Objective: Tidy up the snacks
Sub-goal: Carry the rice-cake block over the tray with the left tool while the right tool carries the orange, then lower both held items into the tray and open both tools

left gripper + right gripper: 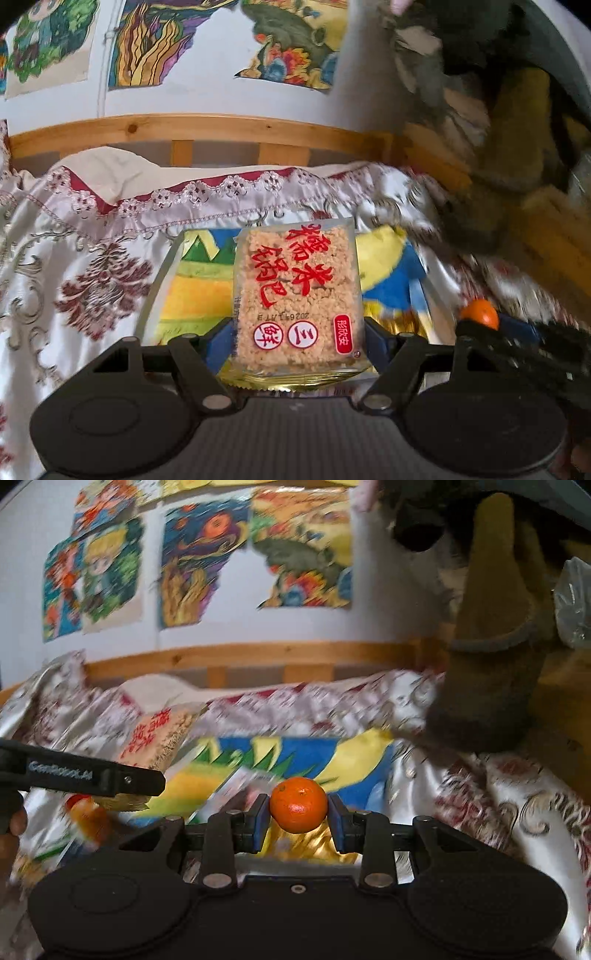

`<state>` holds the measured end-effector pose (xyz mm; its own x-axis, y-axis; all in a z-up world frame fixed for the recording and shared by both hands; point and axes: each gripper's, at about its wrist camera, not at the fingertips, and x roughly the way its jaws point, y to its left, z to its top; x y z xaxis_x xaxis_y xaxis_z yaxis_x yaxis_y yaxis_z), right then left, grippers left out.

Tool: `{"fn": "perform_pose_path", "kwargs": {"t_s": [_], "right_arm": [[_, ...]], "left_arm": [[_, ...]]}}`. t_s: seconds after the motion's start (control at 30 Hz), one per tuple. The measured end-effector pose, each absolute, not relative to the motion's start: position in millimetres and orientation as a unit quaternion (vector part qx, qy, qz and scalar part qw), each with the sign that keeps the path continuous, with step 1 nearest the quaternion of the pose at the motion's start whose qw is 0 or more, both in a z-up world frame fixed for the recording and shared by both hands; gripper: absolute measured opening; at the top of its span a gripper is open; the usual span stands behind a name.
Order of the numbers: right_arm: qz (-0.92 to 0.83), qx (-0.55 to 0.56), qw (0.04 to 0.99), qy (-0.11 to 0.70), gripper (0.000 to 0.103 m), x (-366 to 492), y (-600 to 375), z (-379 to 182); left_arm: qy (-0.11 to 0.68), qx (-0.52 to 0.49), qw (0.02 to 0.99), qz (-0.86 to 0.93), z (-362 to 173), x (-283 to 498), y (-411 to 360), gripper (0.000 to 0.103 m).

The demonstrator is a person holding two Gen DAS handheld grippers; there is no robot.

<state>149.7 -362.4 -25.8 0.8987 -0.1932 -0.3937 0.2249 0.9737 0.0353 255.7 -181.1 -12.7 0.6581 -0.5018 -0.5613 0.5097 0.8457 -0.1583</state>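
My left gripper (298, 341) is shut on a clear packet of rice cracker (297, 291) with red lettering, held up above the bed. The same packet (159, 734) shows at the left of the right wrist view, behind the left gripper's black body (85, 775). My right gripper (298, 818) is shut on a small orange mandarin (298, 805), its blue pads pressing both sides. That mandarin (479, 314) peeks in at the right of the left wrist view. A colourful picture sheet (199, 291) lies on the bed under both.
A patterned satin bedspread (85, 258) covers the bed, with a wooden rail (207, 129) and a wall of drawings behind. Blurred snack packs (86, 816) lie at lower left. A brown plush toy (491, 657) and a plastic bag (576, 602) crowd the right side.
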Motion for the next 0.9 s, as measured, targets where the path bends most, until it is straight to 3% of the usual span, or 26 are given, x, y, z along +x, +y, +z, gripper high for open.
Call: {"fn": "perform_pose_path", "kwargs": {"t_s": [0.27, 0.73, 0.9], "right_arm": [[-0.152, 0.061, 0.953, 0.254, 0.036, 192.6, -394.6, -43.9], [-0.16, 0.071, 0.938, 0.299, 0.036, 203.3, -398.1, -70.9], [-0.162, 0.051, 0.94, 0.297, 0.044, 203.8, -392.1, -72.9]], "left_arm": [[0.337, 0.009, 0.901, -0.274, -35.8, 303.1, -234.1, 0.076], [0.386, 0.038, 0.88, -0.274, -73.1, 317.3, -273.9, 0.076], [0.393, 0.035, 0.879, -0.268, -75.5, 316.4, -272.2, 0.077]]}}
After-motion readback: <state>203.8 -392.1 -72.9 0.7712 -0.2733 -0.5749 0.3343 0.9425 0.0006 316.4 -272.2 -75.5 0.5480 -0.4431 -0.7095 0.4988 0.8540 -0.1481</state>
